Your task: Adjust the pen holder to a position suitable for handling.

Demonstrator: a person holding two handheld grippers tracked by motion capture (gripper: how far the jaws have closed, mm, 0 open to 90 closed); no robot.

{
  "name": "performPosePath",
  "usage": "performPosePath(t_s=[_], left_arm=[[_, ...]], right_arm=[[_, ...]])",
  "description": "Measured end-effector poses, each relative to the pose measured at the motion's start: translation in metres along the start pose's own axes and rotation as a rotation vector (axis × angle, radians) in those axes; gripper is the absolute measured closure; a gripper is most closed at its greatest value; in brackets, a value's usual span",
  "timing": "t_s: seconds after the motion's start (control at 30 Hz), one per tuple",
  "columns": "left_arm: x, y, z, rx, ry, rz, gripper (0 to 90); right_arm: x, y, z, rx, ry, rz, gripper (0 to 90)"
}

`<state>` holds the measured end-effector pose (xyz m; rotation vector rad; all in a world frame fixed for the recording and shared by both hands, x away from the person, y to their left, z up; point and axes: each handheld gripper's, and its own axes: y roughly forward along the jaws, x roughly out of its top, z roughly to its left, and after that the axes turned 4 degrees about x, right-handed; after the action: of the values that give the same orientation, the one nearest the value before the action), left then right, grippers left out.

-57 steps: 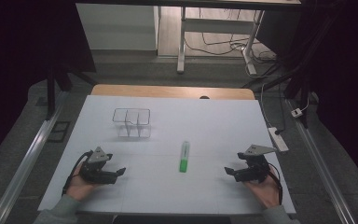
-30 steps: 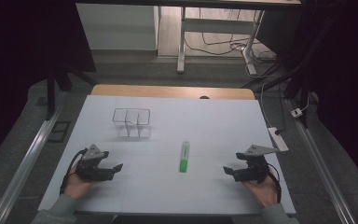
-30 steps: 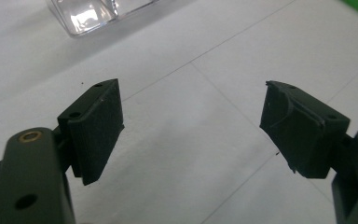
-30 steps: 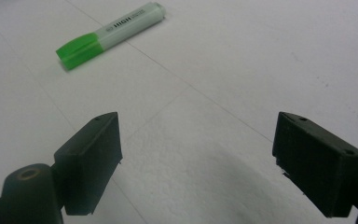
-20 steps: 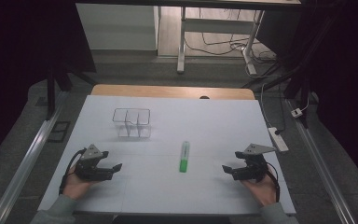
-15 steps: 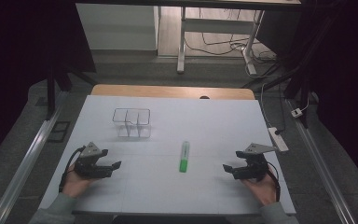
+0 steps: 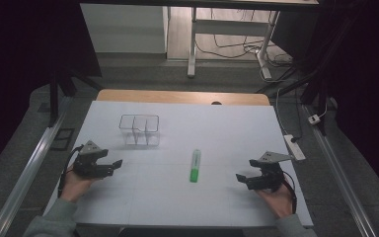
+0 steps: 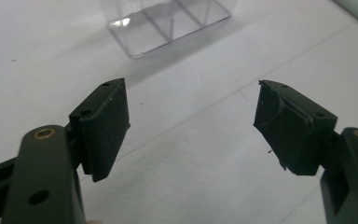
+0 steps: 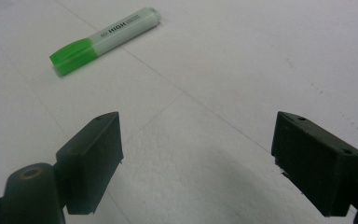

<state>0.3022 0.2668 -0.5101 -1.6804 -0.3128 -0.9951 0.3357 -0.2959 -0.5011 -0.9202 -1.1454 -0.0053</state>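
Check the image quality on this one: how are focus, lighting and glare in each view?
High view: white table brightly lit, surroundings nearly black, marker sharp enough. Left gripper view: jaws fairly sharp, clear box soft, with a small glare spot on its rim. Right gripper view: marker crisp enough to read its lettering, near jaws slightly blurred, with a soft shadow on the table between them.

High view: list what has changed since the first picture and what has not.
The left gripper slid a little to the left and toward the person. The right gripper barely shifted. Both stayed open and hold nothing. The highlighter and the clear box lie where they were on the table.
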Motion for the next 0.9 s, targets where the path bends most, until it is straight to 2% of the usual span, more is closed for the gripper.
performPosePath(t_s=[0.23,0.37,0.63,0.9], left_arm=[[0.005,0.001,0.016,0.04,-0.022,0.003,29.2],[0.008,0.003,0.023,0.066,-0.017,0.011,30.8],[0.013,0.009,0.037,0.087,-0.04,0.012,35.6],[0.025,0.021,0.044,0.108,-0.031,0.011,43.0]], right_arm=[[0.0,-0.001,0.001,-0.003,-0.002,-0.003,15.9],[0.0,-0.001,0.001,-0.005,-0.001,0.004,15.9],[-0.001,-0.001,0.0,-0.006,0.001,0.005,16.1],[-0.001,0.0,0.001,-0.009,0.0,0.01,16.1]])
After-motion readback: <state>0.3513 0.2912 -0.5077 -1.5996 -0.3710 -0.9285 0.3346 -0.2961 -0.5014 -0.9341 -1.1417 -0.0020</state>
